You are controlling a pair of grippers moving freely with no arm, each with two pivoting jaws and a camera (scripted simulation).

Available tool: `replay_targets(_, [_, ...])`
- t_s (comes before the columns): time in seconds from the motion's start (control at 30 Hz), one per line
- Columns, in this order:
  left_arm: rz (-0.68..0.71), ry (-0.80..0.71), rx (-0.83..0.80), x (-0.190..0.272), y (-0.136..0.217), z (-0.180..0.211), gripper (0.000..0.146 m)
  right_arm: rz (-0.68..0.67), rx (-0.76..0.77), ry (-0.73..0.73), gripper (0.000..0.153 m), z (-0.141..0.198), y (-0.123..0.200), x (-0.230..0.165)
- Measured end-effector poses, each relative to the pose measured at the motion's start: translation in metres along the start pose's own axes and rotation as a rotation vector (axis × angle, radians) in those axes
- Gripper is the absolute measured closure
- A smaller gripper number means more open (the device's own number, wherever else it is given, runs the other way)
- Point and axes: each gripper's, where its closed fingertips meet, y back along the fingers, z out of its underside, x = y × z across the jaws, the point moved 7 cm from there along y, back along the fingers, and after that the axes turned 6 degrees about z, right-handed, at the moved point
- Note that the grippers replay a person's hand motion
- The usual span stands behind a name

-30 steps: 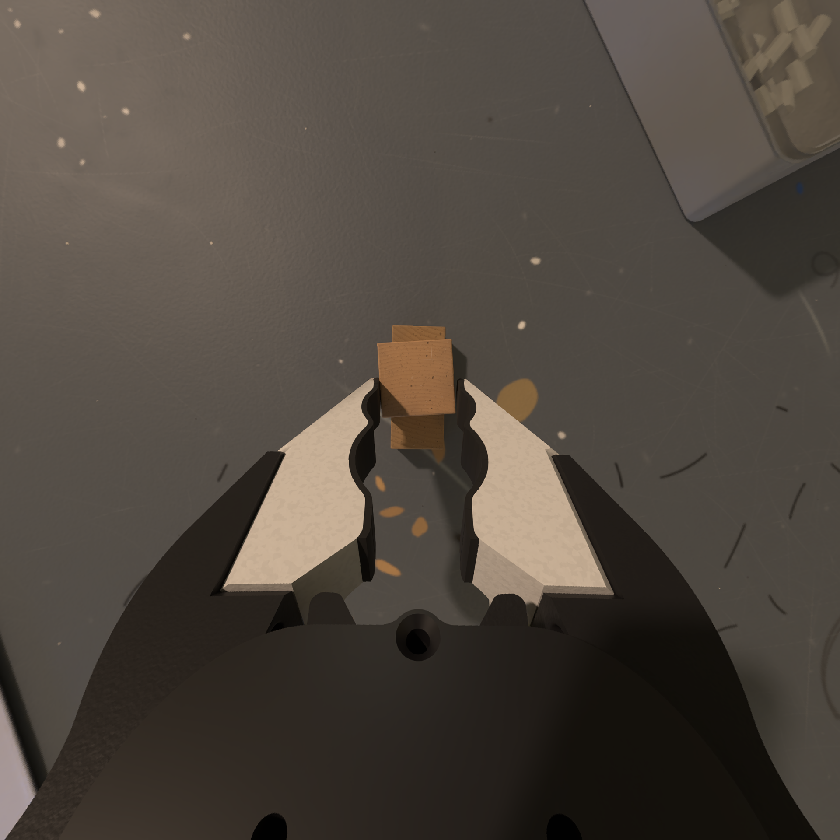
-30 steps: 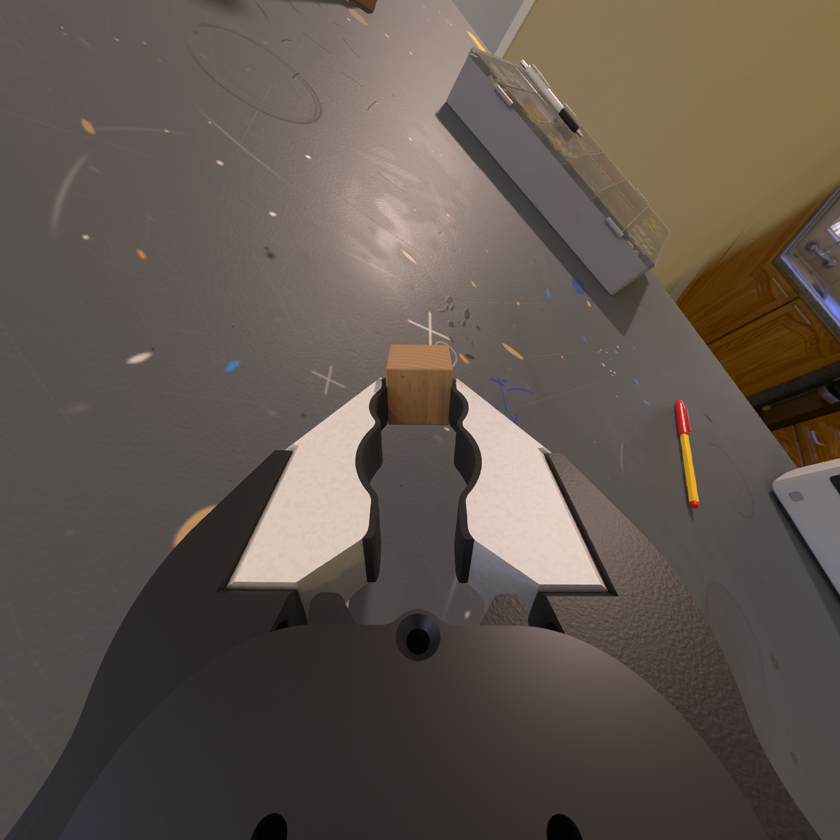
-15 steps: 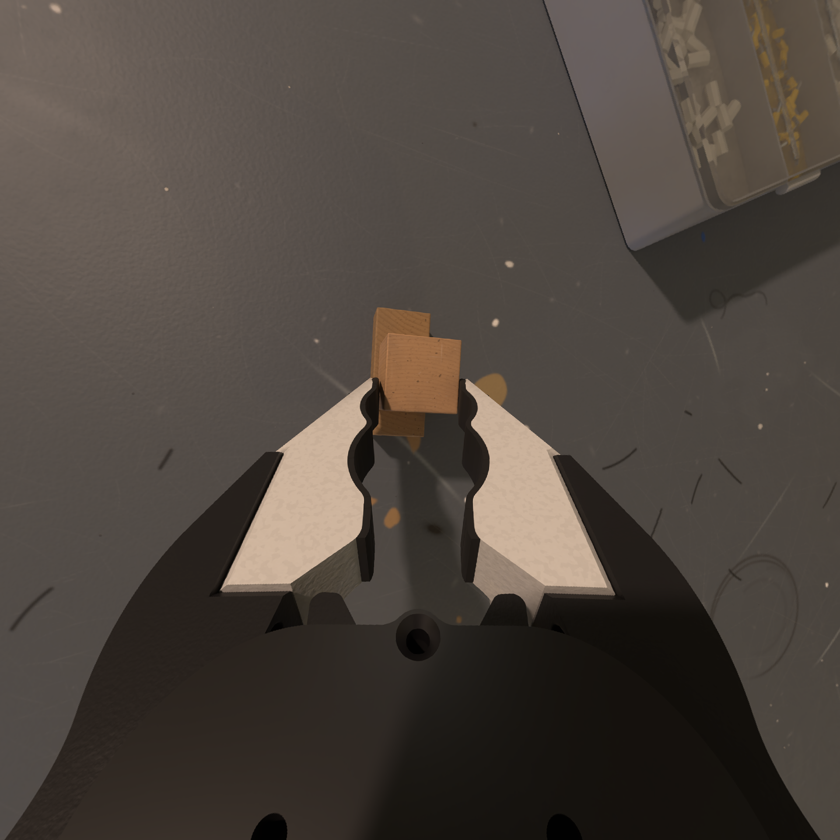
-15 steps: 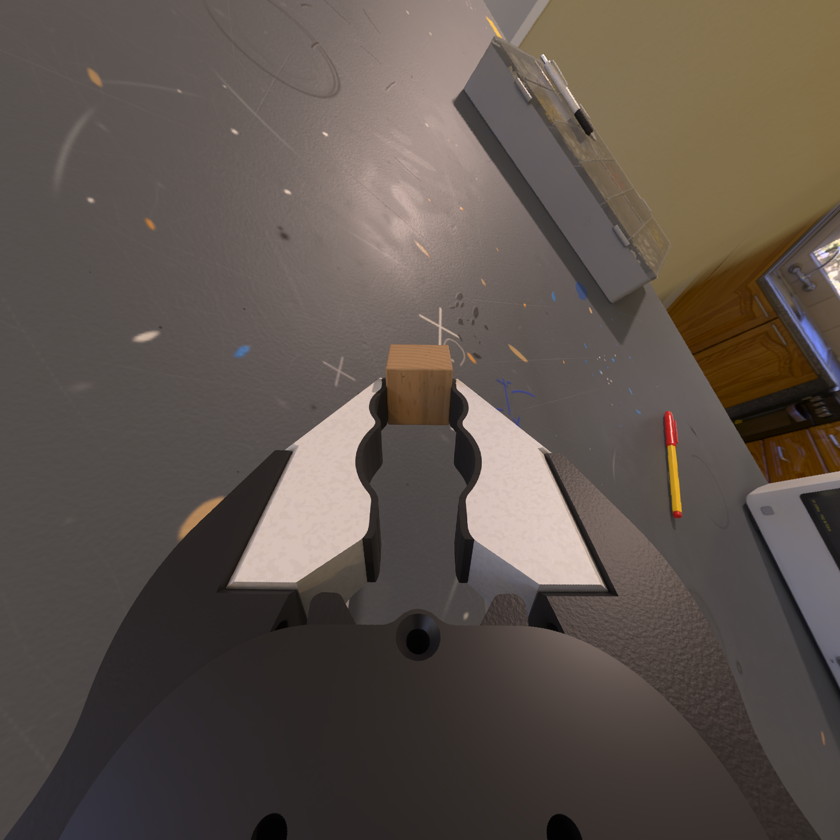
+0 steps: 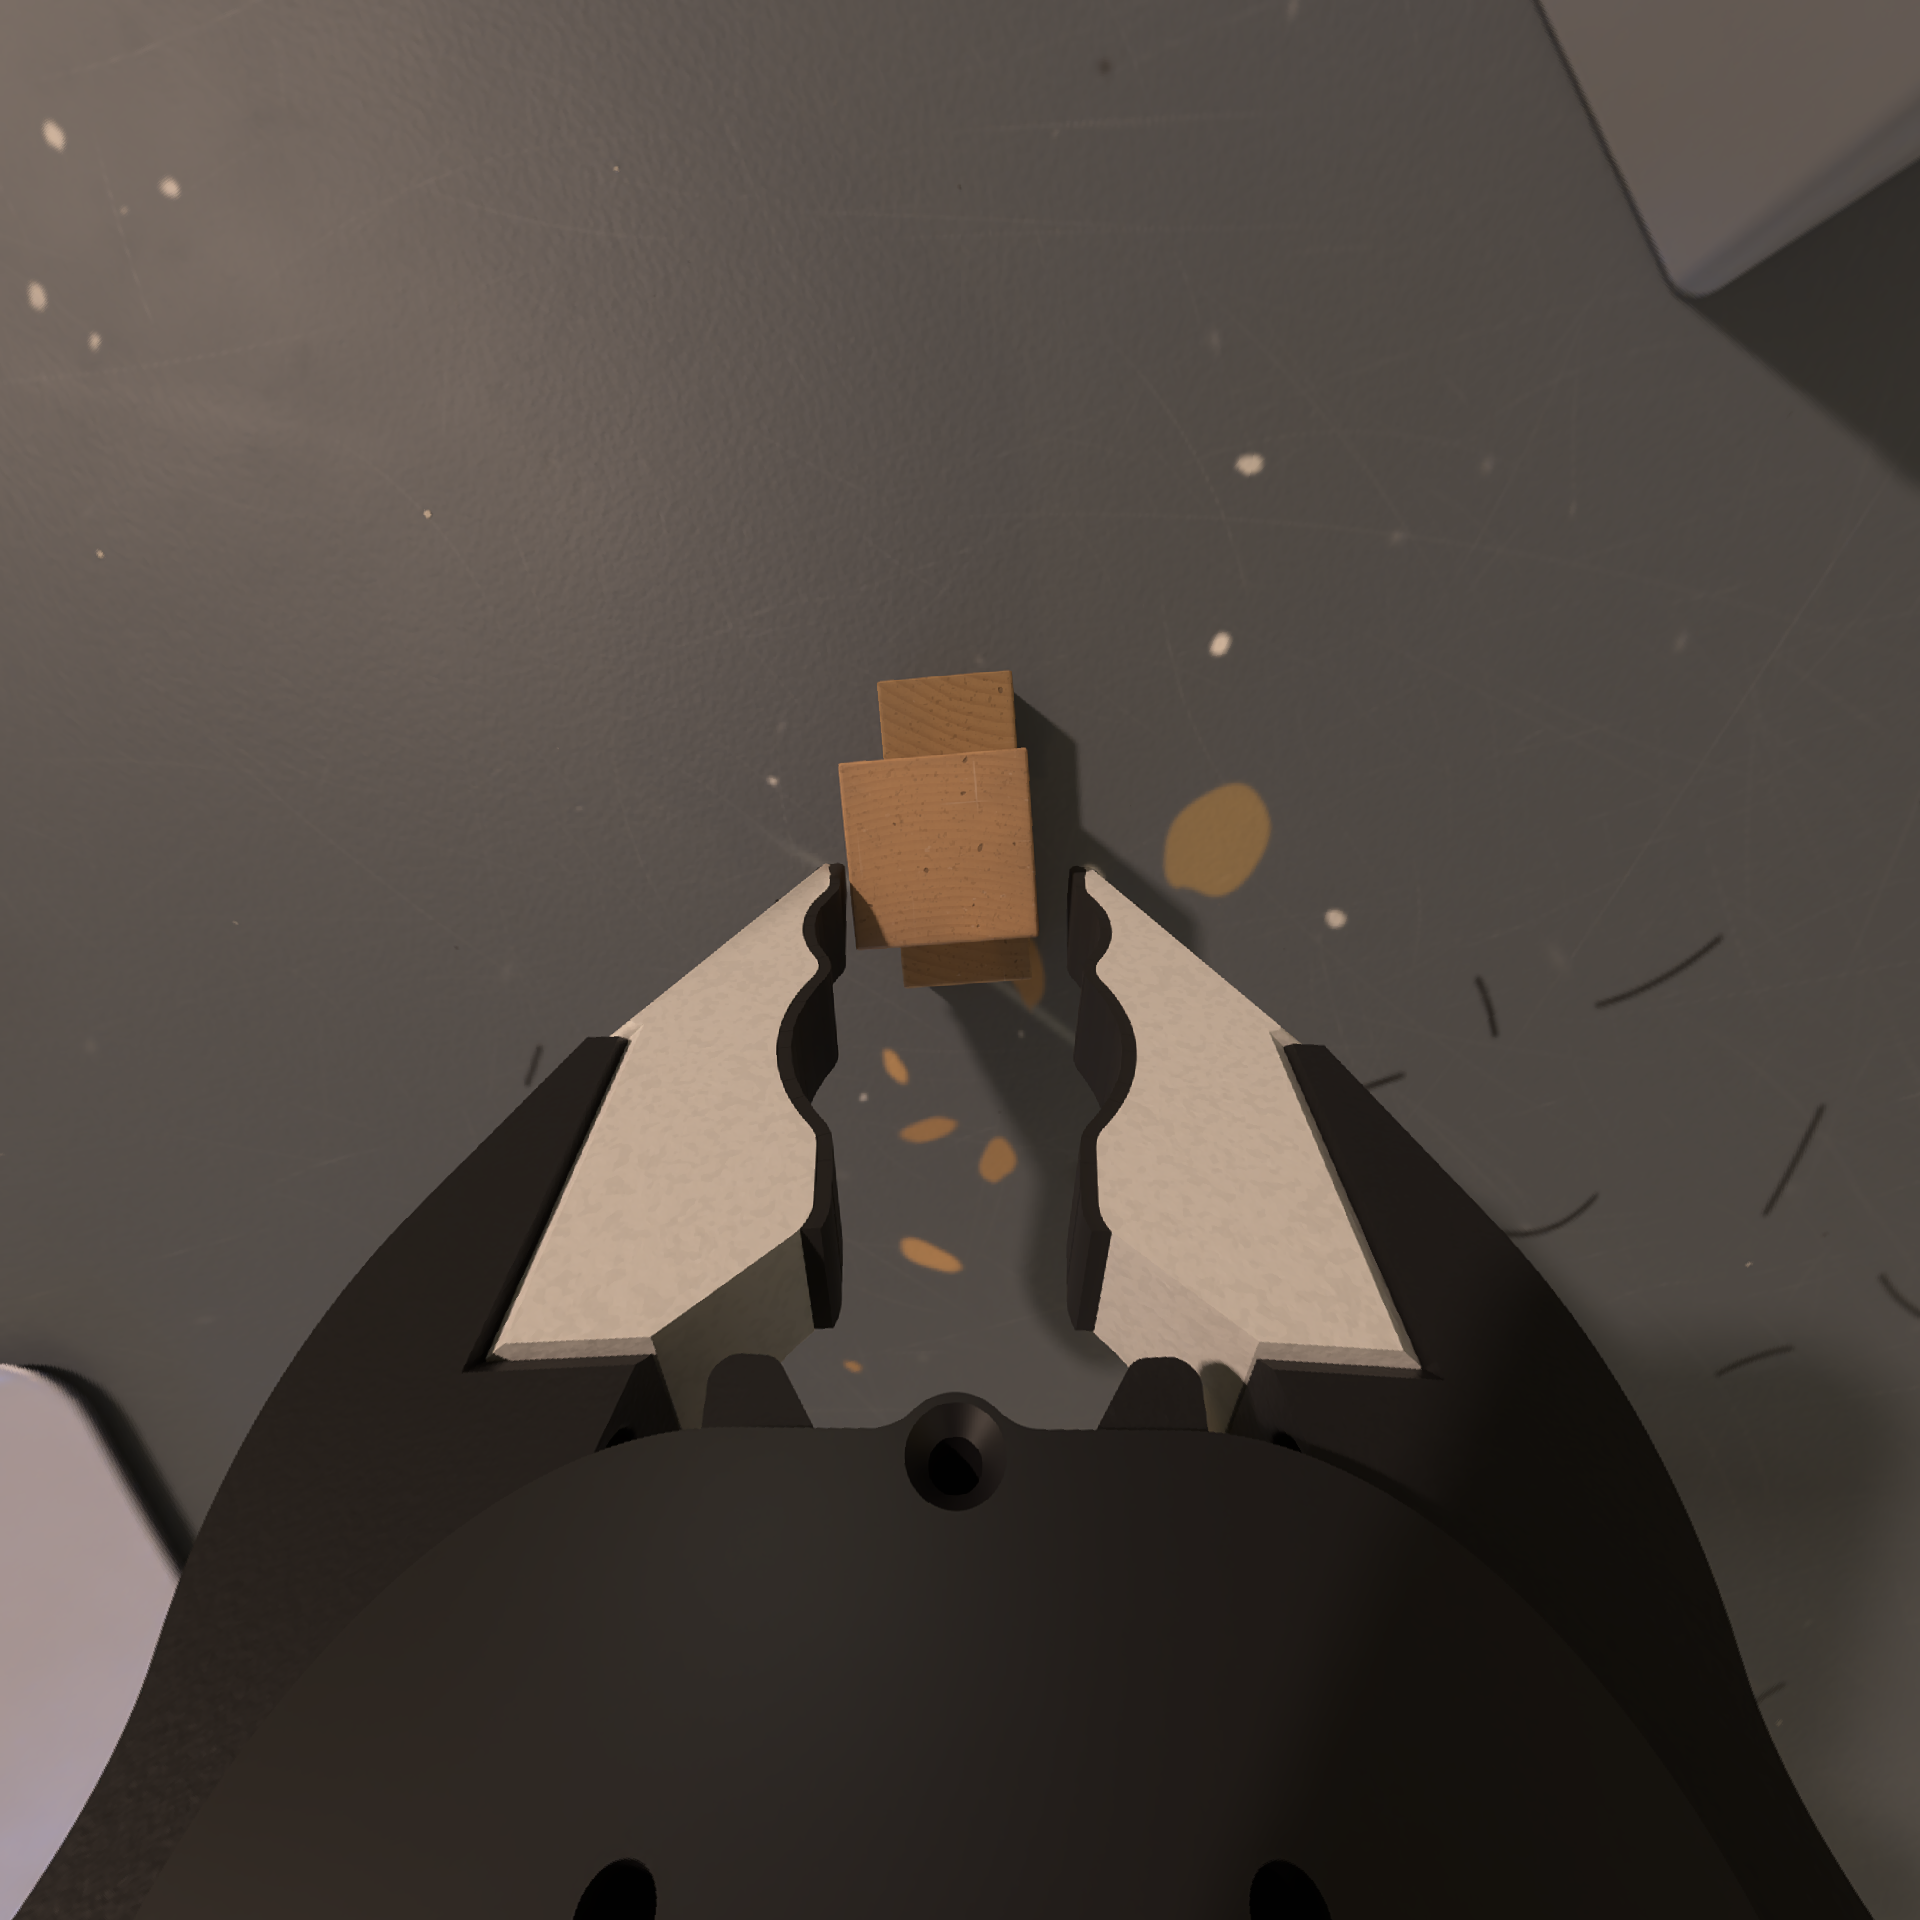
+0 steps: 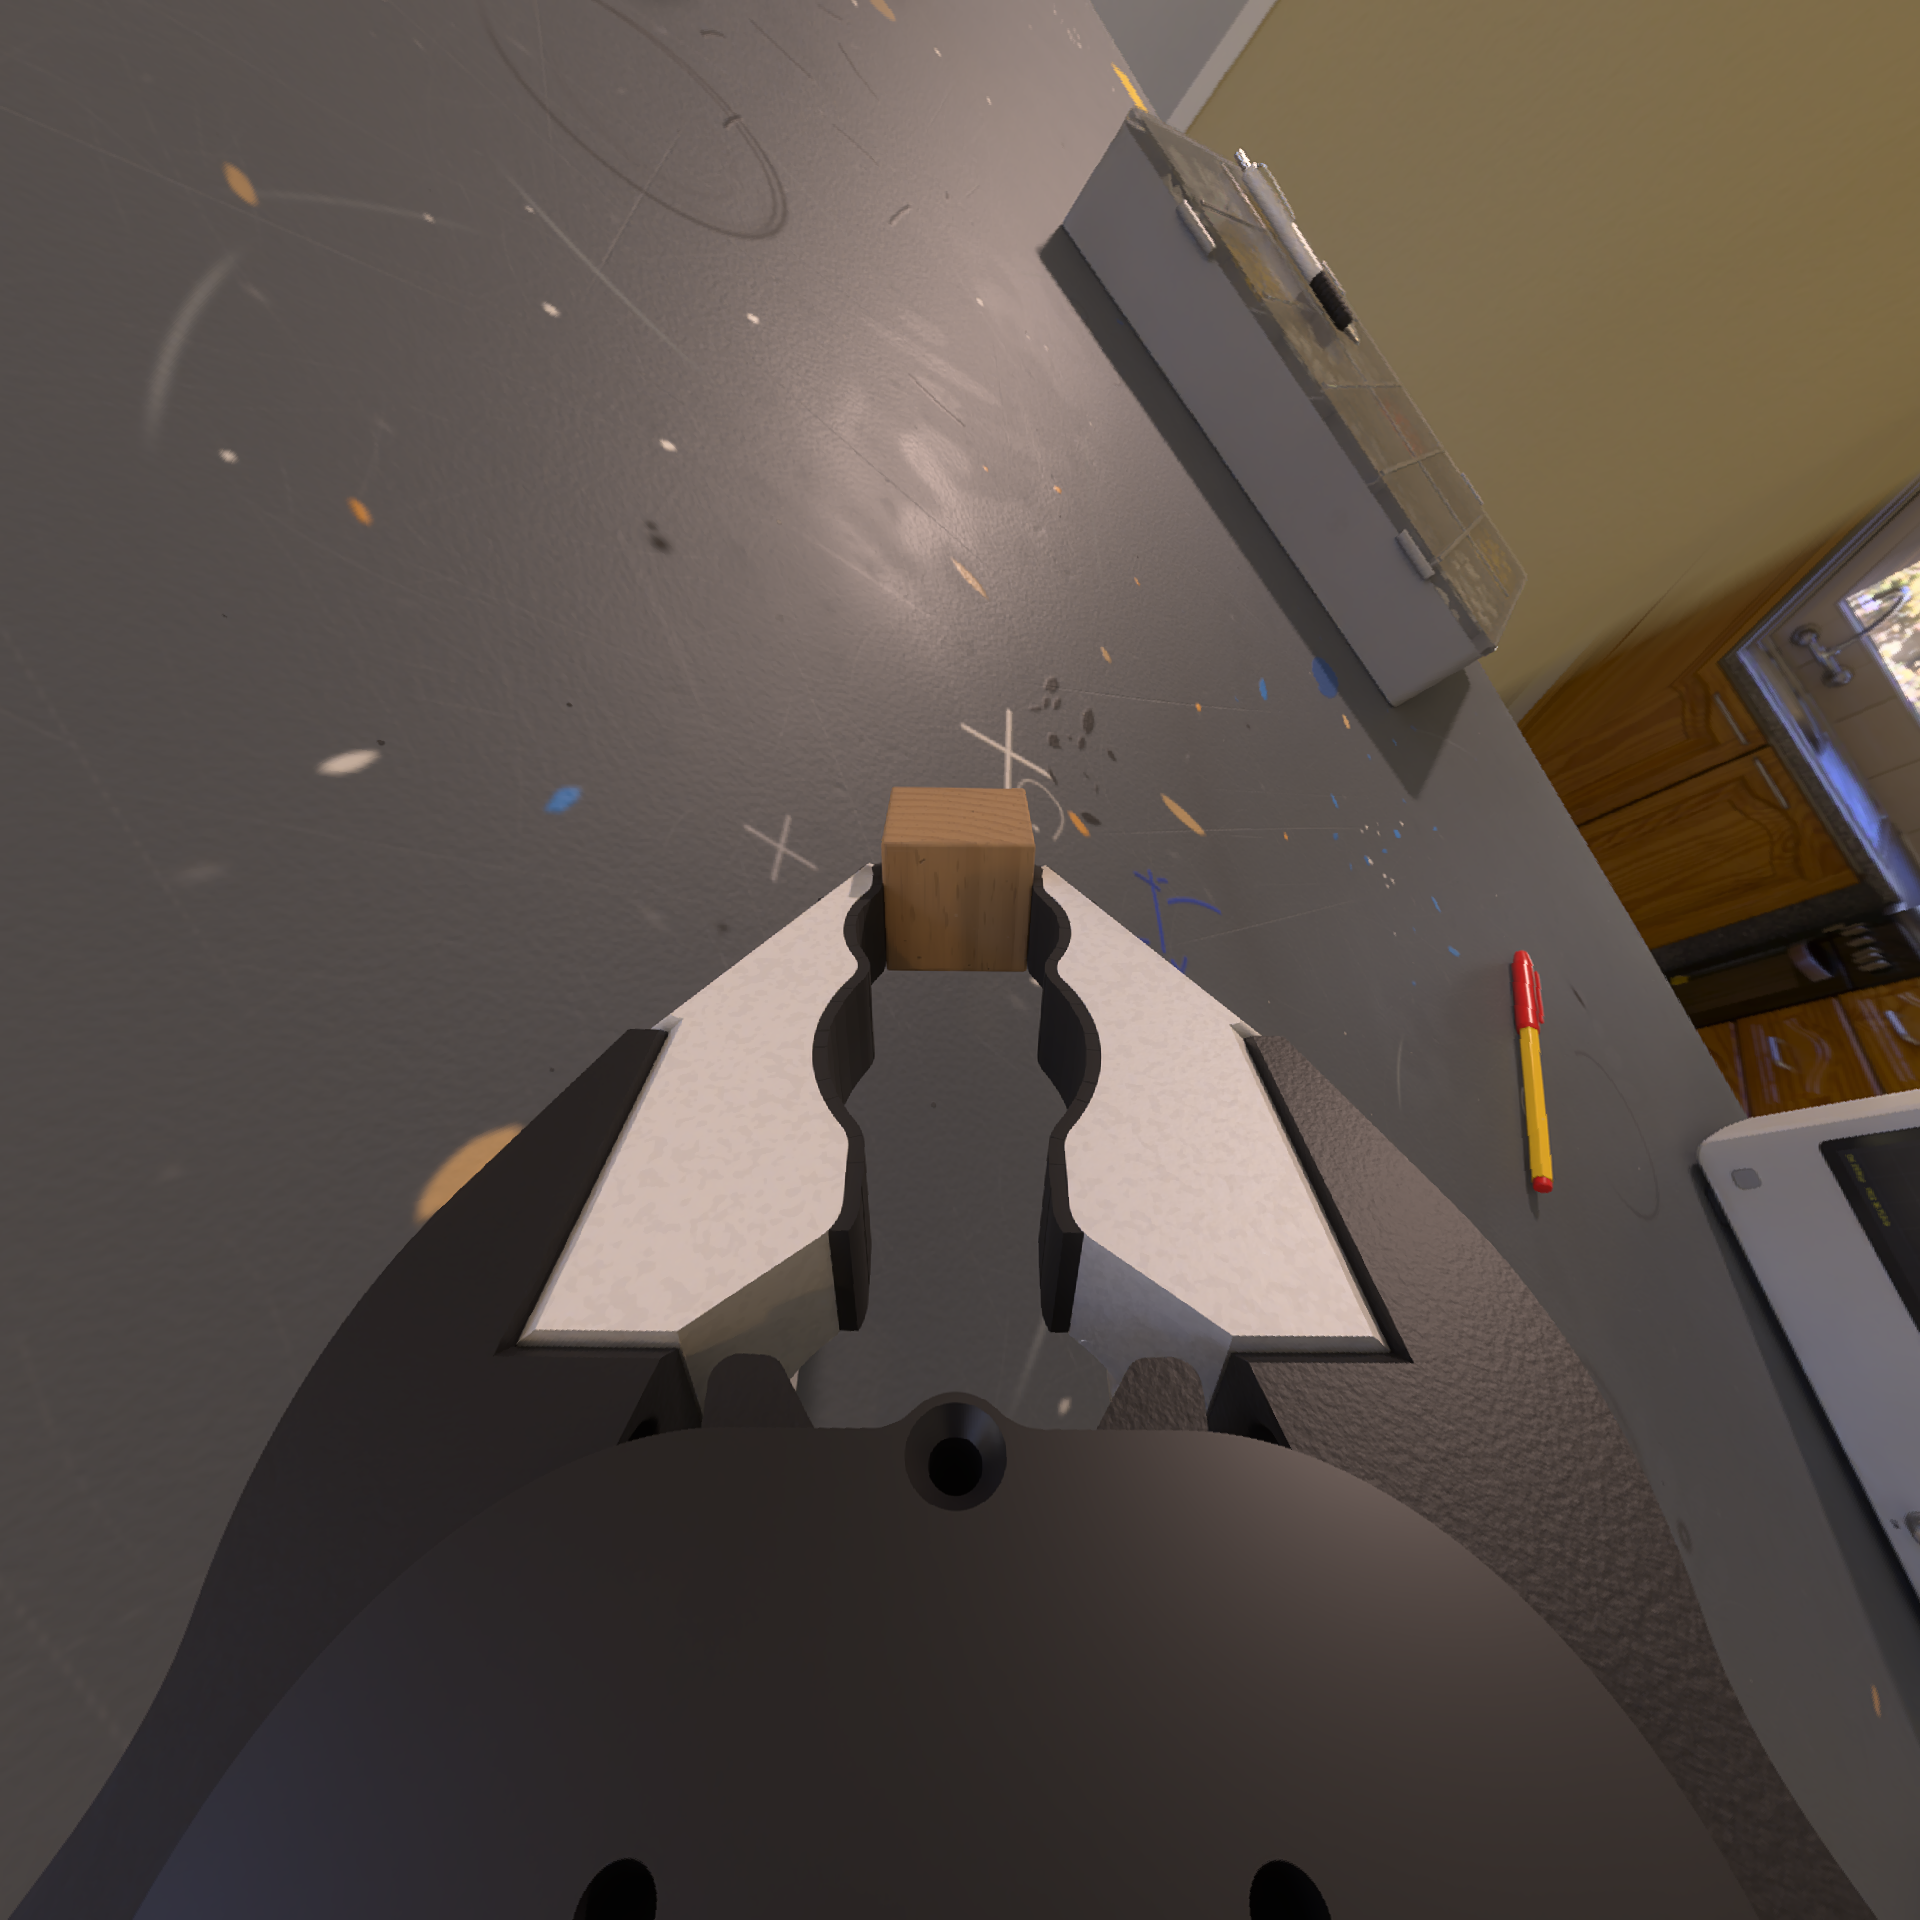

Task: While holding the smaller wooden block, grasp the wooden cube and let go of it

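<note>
In the left wrist view the wooden cube (image 5: 940, 847) sits between my left gripper's (image 5: 956, 883) tips. The jaws stand apart: a clear gap shows at the right fingertip (image 5: 1091, 904), and the left fingertip (image 5: 826, 904) is at or just off the cube's side. A second, narrower wooden piece (image 5: 945, 717) lies on the grey table (image 5: 520, 520) under the cube and sticks out past it at both ends. In the right wrist view my right gripper (image 6: 956, 883) is shut on the smaller wooden block (image 6: 956, 904), held above the table (image 6: 520, 623).
A grey box corner (image 5: 1766, 125) is at the top right and a white object (image 5: 62, 1558) at the lower left. In the right view a grey parts box (image 6: 1278, 436), a red-and-yellow pen (image 6: 1529, 1070) and a white device (image 6: 1829, 1299) lie near the table's right edge.
My left gripper's jaws have opened and no longer clamp the cube. The left view has swung, so the grey box has slid to the top right corner. The right gripper still holds its block.
</note>
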Motion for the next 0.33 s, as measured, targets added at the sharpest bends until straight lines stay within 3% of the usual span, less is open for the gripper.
replay_targets(0.33, [-0.005, -0.142, -0.079, -0.0012, -0.0014, -0.0043, 0.103, 0.007, 0.024, -0.003, 0.126, -0.0005, 0.0021, 0.0006])
